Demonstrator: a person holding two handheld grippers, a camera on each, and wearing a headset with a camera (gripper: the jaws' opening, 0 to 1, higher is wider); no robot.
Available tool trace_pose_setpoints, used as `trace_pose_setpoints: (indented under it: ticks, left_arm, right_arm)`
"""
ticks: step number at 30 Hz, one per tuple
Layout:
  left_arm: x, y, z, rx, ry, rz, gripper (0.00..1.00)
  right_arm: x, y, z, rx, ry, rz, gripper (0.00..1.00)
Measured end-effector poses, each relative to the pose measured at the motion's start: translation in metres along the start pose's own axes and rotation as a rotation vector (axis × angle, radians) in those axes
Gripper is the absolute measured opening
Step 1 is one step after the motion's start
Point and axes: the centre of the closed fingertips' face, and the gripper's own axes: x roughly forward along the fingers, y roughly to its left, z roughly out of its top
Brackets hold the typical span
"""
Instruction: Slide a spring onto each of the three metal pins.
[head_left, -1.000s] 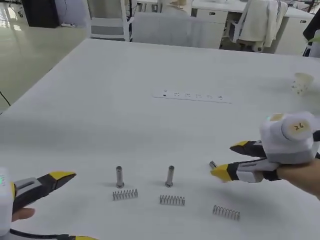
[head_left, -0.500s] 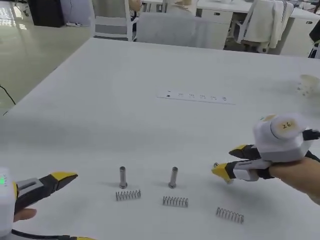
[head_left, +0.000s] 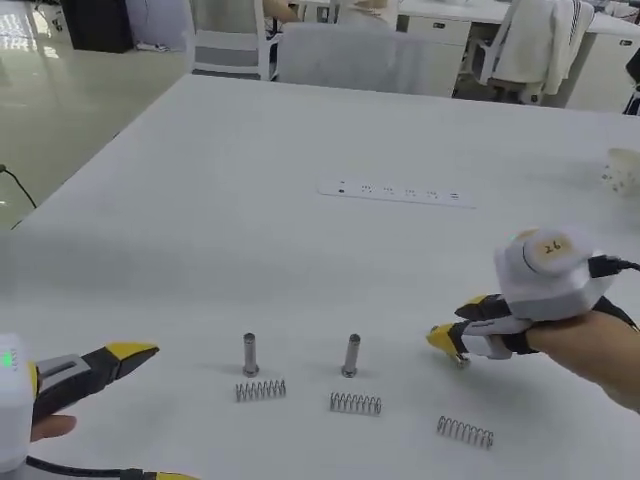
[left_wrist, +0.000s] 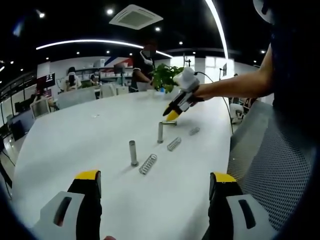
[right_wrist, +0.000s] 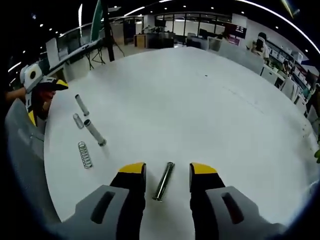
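Observation:
Two metal pins (head_left: 250, 355) (head_left: 351, 355) stand upright near the table's front. A spring lies in front of each (head_left: 260, 390) (head_left: 356, 403), and a third spring (head_left: 465, 431) lies further right. The third pin (right_wrist: 163, 181) lies flat on the table between the jaws of my right gripper (right_wrist: 167, 172), which is open with a gap on both sides of the pin. In the head view the right gripper (head_left: 455, 322) hovers low at the right. My left gripper (left_wrist: 155, 182) is open and holds nothing, at the front left (head_left: 125, 352). From the left gripper view, the lying pin (left_wrist: 169, 123) sits under the right gripper (left_wrist: 172, 115).
A white power strip (head_left: 395, 191) lies mid-table. A paper cup (head_left: 622, 170) stands at the far right edge. Chairs and desks stand beyond the far edge. The white tabletop (head_left: 300, 260) stretches wide behind the pins.
My right gripper has sunk lower over the lying pin and its jaws have drawn closer together. The left gripper, upright pins and springs have stayed put.

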Motion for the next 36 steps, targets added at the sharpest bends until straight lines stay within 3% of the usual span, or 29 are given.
trace_pose_setpoints:
  ticks: [12,36]
  left_arm:
    - [0.001,0.002,-0.001,-0.005,0.0,0.0,0.85]
    - [-0.001,0.006,-0.003,-0.018,-0.007,0.01,0.84]
  right_arm:
    - [0.007,-0.002,-0.005,0.037,0.052,-0.019,0.19]
    - [0.017,-0.006,-0.016,0.043,0.143,-0.036,0.12]
